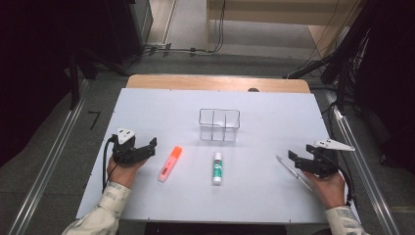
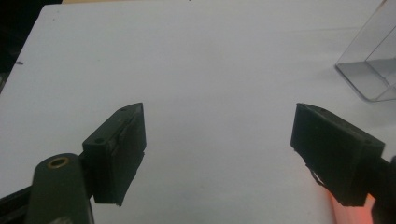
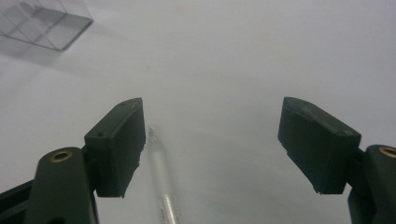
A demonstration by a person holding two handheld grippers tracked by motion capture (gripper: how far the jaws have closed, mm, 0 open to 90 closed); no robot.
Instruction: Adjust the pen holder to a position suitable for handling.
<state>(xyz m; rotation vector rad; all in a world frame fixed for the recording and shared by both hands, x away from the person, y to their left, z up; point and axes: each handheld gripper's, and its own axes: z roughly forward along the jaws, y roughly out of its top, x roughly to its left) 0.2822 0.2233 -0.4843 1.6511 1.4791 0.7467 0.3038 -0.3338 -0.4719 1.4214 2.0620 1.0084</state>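
Observation:
On the white table top (image 1: 161, 105) lie an orange highlighter (image 1: 170, 163), a white glue stick with a green label (image 1: 217, 168) and a clear pen (image 1: 293, 172). A clear divided plastic box (image 1: 219, 125) stands behind them at mid table. My left gripper (image 1: 151, 145) rests open at the left, just left of the highlighter, whose orange end (image 2: 348, 212) glows under the right jaw. My right gripper (image 1: 294, 160) is open at the right, over the clear pen (image 3: 161, 186), which lies between its jaws near the left one. Neither holds anything.
The box's corner shows in the left gripper view (image 2: 373, 70) at upper right and in the right gripper view (image 3: 44, 23) at upper left. A wooden strip (image 1: 218, 82) edges the table's far side. Cables (image 1: 186, 49) run across the floor beyond.

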